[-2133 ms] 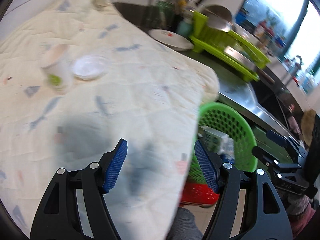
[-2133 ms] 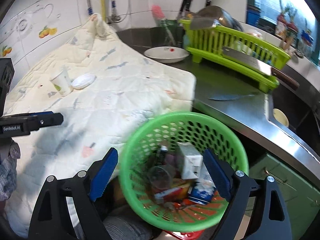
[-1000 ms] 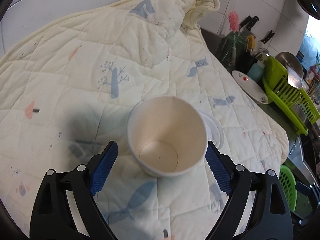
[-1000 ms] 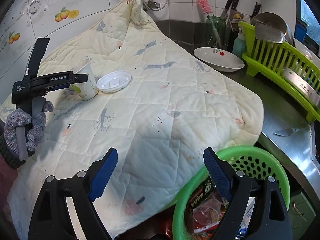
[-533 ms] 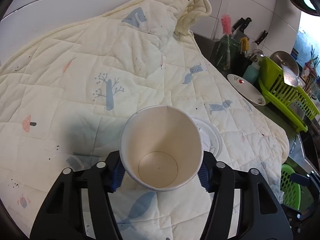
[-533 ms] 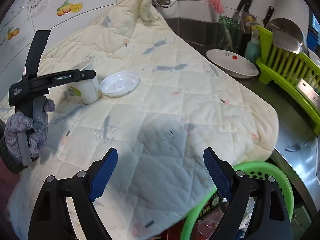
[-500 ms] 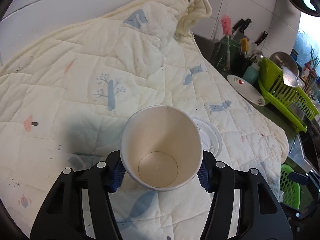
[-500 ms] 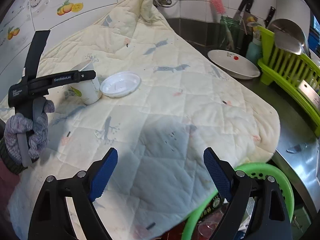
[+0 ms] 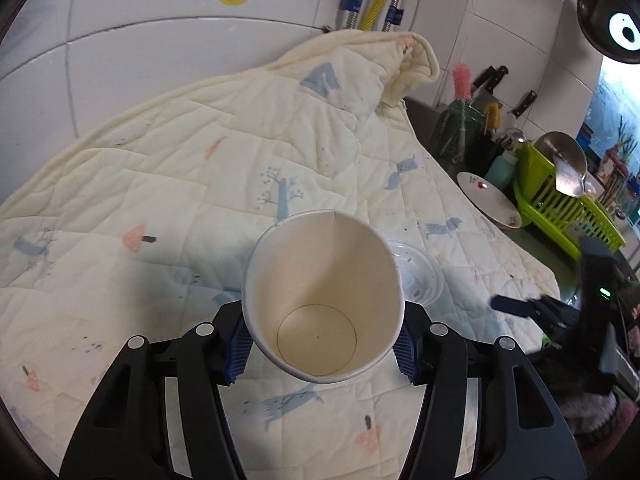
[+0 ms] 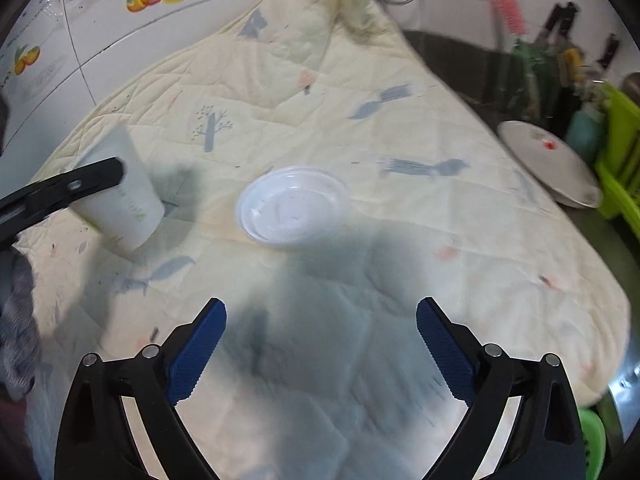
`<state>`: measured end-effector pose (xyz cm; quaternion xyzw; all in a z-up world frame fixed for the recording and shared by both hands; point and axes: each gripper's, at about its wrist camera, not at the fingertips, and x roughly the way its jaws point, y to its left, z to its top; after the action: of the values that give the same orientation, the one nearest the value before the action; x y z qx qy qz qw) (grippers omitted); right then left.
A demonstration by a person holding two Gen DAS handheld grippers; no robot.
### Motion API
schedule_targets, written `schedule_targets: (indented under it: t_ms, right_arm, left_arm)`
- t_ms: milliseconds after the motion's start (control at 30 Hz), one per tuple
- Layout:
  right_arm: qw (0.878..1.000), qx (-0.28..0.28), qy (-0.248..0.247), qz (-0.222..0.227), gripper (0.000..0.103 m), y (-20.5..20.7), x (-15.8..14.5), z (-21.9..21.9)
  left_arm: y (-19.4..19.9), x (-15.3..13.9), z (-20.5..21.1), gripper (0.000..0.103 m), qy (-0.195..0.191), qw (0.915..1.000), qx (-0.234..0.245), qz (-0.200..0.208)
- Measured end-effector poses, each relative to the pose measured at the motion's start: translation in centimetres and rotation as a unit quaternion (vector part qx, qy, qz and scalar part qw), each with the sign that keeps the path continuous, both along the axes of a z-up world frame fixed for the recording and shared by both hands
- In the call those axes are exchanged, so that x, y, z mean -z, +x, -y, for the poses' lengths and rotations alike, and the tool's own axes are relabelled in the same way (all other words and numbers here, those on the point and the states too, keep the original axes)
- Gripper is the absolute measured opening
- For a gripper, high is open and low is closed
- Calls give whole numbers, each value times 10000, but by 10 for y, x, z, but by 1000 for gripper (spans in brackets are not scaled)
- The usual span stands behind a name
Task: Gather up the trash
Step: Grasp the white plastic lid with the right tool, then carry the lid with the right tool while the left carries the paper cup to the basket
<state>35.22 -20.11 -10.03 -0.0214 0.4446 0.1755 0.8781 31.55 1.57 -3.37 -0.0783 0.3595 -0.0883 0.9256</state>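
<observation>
A white paper cup with an empty inside sits between the blue pads of my left gripper, which is shut on it just above the quilt. From the right wrist view the same cup hangs tilted at the left, a black finger across it. A clear plastic lid lies flat on the quilt, ahead of my right gripper. Its jaws are opening with nothing between them. The lid also shows just right of the cup.
A cream quilt covers the counter up to the tiled wall. At the right stand a white plate, a green dish rack and a utensil jar. A green basket's rim shows low right.
The left pads closed on the cup and raised it off the quilt. The right gripper moved forward over the quilt toward the lid and widened; the green basket slid almost out of its view.
</observation>
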Motion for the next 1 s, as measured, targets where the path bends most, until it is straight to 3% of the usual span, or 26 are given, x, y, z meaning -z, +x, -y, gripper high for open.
schedule_targets:
  t_ms: [500, 800, 1000]
  right_arm:
    - [9990, -155, -239, -359, 94, 72, 28, -45]
    - [9992, -61, -187, -355, 95, 86, 32, -50]
    - [9991, -29, -347, -228, 89, 81, 31, -53]
  left_arm:
    - [-12, 2, -10, 57, -73, 10000, 39, 26]
    - [-14, 7, -14, 57, -102, 9999, 17, -28]
    - [-18, 7, -16, 57, -124, 9999, 7, -38]
